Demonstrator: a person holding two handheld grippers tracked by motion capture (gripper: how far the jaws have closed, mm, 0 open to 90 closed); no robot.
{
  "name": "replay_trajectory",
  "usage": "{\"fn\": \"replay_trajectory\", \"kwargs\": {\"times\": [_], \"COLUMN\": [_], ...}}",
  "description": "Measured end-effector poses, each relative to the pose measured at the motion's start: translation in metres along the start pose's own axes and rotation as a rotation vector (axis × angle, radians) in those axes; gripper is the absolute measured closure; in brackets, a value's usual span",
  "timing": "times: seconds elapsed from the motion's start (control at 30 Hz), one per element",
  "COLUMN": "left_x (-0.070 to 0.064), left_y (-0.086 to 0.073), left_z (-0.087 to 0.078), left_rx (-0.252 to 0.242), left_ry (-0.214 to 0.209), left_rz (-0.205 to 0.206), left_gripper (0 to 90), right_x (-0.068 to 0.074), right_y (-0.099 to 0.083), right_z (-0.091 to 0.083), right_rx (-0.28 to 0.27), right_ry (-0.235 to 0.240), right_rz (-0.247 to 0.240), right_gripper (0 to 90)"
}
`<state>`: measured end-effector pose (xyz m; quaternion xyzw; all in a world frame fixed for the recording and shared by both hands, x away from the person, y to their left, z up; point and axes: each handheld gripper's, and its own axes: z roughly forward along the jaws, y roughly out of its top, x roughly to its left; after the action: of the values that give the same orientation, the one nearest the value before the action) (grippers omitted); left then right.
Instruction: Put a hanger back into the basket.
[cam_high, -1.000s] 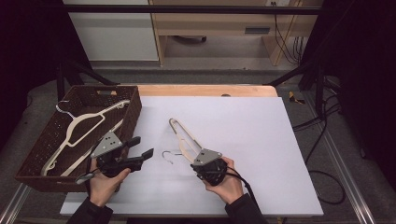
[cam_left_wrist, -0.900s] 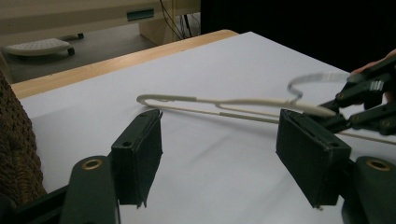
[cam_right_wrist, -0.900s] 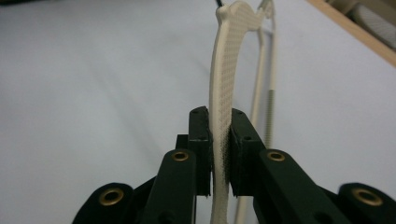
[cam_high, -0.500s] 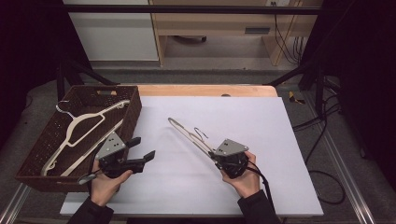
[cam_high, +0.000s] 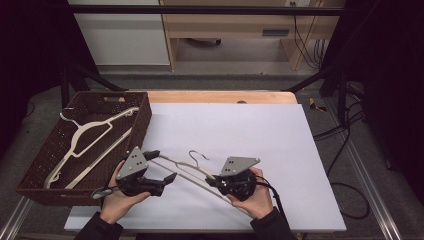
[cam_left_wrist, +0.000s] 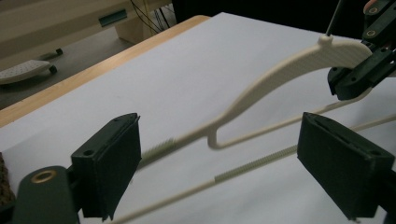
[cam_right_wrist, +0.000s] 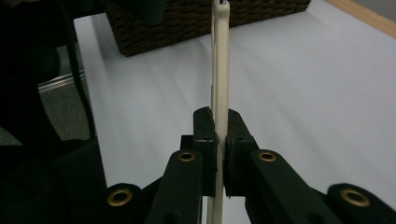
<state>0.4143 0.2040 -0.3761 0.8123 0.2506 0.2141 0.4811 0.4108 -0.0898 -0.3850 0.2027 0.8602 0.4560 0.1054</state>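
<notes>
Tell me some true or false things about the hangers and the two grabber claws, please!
1. The right gripper is clamped shut on a cream hanger. True.
2. The left gripper is squeezed shut on that hanger. False: its jaws stand open, with the hanger's end between them.
3. A second hanger lies in the brown wicker basket. True.
4. The basket sits at the right end of the table. False: it is at the left end.
5. The held hanger has a metal hook. True.

A lab-like recording space: framed white table (cam_high: 260, 130), trailing floor cables (cam_high: 345, 135), dark curtains.
</notes>
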Motion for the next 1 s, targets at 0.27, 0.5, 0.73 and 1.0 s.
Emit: {"fn": "replay_trajectory", "kwargs": {"times": [0.27,0.5,0.73,1.0], "left_x": [-0.008,-0.015,-0.020,-0.028], "left_y": [-0.003,-0.002,0.000,0.004], "left_z": [0.013,0.018,0.017,0.017], "left_rx": [0.085,0.109,0.123,0.154], "left_ry": [-0.081,-0.105,-0.077,-0.066], "left_rz": [0.044,0.079,0.115,0.138], "left_gripper": [36.8,58.3,63.8,68.5], "right_x": [0.010,0.011,0.008,0.005], "right_y": [0.002,0.002,0.002,0.002], "right_z": [0.012,0.014,0.012,0.004], "right_rx": [0.022,0.026,0.030,0.030], "right_ry": [0.083,0.127,0.133,0.059], "right_rz": [-0.021,-0.017,-0.022,-0.042], "right_gripper": [86.6,86.3,86.0,69.2]}}
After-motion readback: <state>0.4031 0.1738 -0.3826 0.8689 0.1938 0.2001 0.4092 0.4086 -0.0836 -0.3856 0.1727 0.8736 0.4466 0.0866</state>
